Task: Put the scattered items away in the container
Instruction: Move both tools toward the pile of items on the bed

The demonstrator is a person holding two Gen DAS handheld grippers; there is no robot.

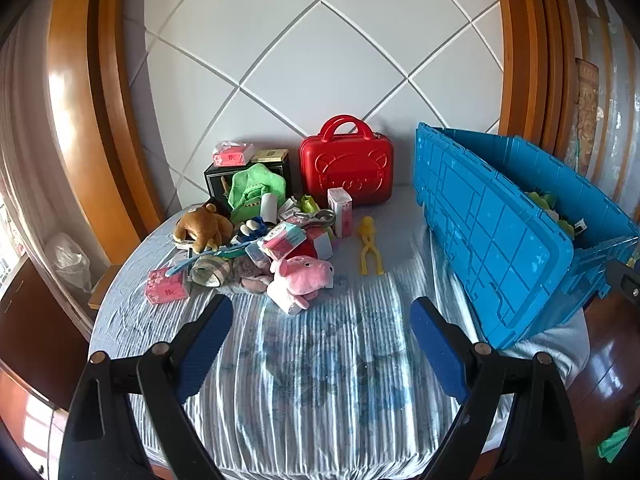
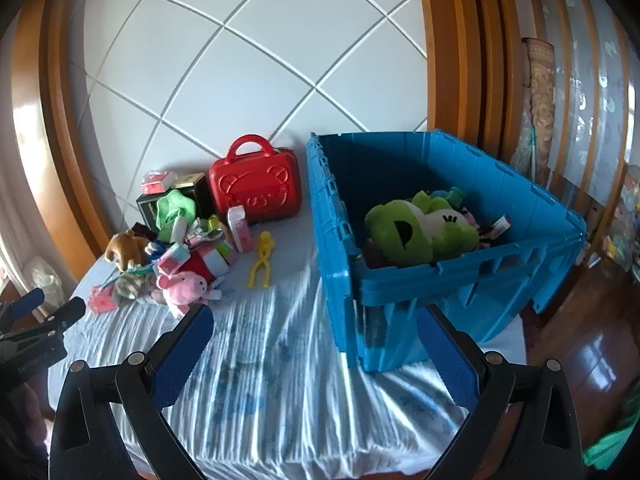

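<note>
Blue crate holding green plush, toy pile well apart, left tool and right tool both spread, empty

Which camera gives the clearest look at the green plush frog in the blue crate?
The right wrist view: it looks over the blue crate rim, showing the green plush frog lying inside with other items. In the left wrist view, the crate's raised lid hides all but a green sliver.

blue crate, red case, pink pig plush, blue-and-white striped sheet
</note>
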